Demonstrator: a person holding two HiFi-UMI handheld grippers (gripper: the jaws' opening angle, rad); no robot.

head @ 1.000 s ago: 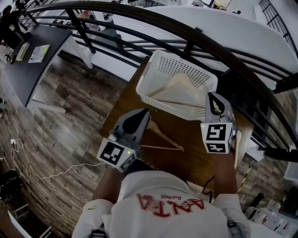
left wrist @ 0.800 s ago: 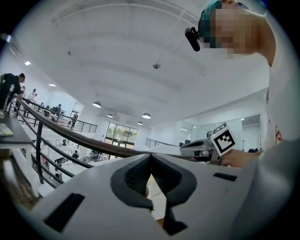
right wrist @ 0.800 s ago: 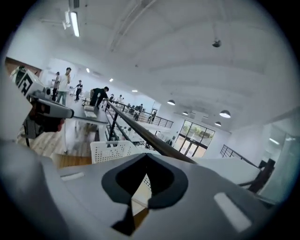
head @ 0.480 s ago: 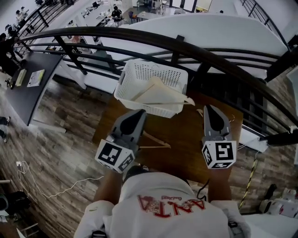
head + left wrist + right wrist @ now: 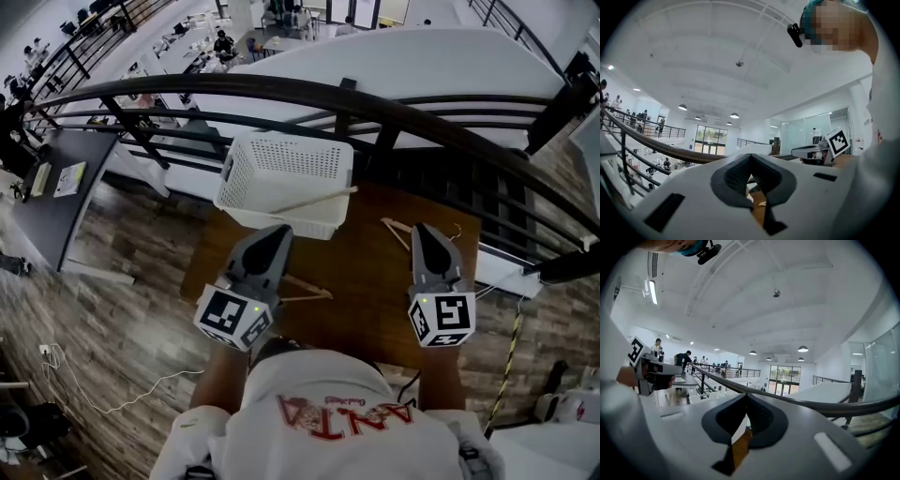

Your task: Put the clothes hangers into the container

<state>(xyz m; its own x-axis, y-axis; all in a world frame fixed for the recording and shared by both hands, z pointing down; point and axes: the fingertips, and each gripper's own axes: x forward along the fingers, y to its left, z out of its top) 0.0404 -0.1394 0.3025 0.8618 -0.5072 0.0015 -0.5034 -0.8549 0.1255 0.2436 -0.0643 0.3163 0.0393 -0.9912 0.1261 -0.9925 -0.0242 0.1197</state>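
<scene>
A white perforated basket (image 5: 281, 173) stands at the far left corner of the brown table (image 5: 366, 291). A pale wooden hanger (image 5: 317, 200) lies in it, one end poking over the near right rim. A second hanger (image 5: 307, 291) lies on the table, partly under my left gripper (image 5: 275, 234). A third hanger (image 5: 395, 230) lies just left of my right gripper (image 5: 421, 231). Both grippers hover over the table, short of the basket, pointing level, shut and holding nothing. The left gripper (image 5: 750, 158) and right gripper (image 5: 746, 400) show only their own closed jaws and the hall beyond.
A dark curved railing (image 5: 375, 94) runs right behind the table and basket. Wood flooring drops away left and right of the table. A grey desk (image 5: 47, 187) stands far left, on a lower level.
Both grippers have pulled back from the basket toward the person. The right one left the basket's right rim and rolled. The hanger there now rests deeper in the basket.
</scene>
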